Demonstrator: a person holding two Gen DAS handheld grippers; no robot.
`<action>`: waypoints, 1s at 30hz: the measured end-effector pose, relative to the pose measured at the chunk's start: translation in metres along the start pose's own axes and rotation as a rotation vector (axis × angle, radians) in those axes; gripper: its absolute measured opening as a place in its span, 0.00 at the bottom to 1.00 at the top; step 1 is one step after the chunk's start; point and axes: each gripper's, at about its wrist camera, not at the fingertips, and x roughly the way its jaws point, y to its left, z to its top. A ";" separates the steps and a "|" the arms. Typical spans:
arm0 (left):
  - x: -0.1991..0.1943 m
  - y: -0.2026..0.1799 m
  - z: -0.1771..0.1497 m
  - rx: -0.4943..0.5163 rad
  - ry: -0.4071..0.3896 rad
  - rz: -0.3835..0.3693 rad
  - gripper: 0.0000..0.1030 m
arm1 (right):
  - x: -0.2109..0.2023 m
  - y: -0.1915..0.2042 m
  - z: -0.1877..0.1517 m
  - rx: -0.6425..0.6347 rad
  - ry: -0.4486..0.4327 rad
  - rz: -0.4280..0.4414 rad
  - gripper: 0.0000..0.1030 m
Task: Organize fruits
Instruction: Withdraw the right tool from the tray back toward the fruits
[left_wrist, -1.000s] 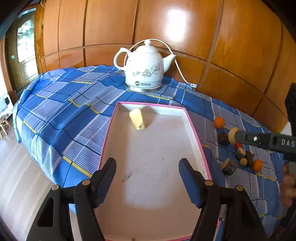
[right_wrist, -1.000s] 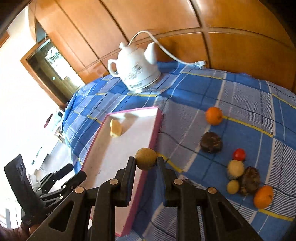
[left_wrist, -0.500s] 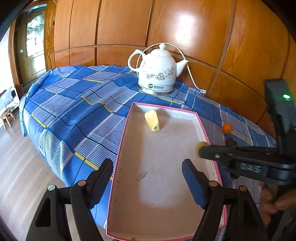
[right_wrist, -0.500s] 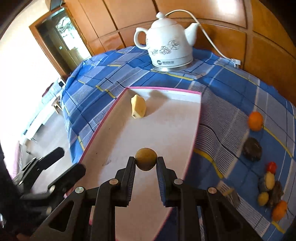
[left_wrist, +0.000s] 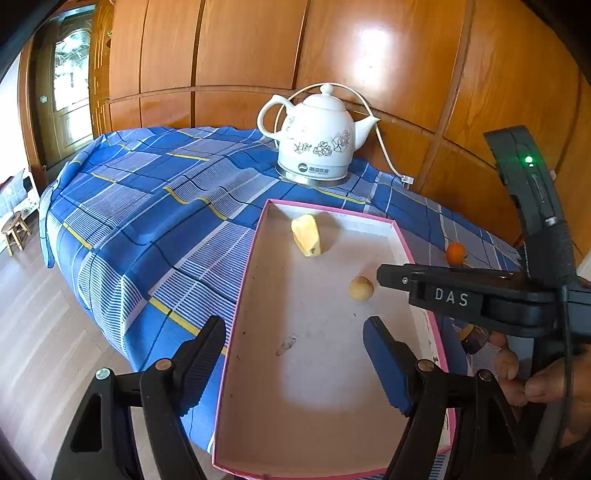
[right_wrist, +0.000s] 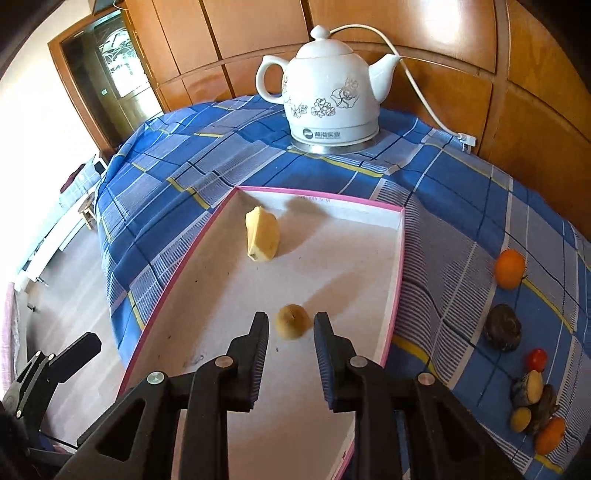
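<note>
Right gripper (right_wrist: 291, 334): fingers parted, released.
Small round tan fruit (right_wrist: 292, 320): loose inside pink-rimmed white cardboard tray (right_wrist: 397, 273).
Left gripper (left_wrist: 293, 363): spread wide, empty.

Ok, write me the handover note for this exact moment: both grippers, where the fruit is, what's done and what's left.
Right gripper: open, fingers either side of the small round fruit, which lies on the tray floor.
Left gripper: open, empty, over the near end of the pink-rimmed tray.
In the tray: the round fruit and a yellow fruit piece near the far end.
On the blue cloth, right of the tray: an orange, a dark fruit, a red one and a small cluster.
Left: move those into the tray.
</note>
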 end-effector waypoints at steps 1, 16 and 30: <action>0.000 0.000 0.000 -0.003 0.001 0.000 0.75 | -0.002 0.000 -0.001 -0.001 -0.005 -0.008 0.26; 0.002 0.000 -0.005 -0.007 0.009 0.009 0.75 | -0.046 -0.001 -0.021 0.002 -0.124 -0.187 0.30; -0.001 -0.021 -0.006 0.048 0.014 -0.002 0.75 | -0.095 -0.013 -0.036 0.015 -0.256 -0.308 0.31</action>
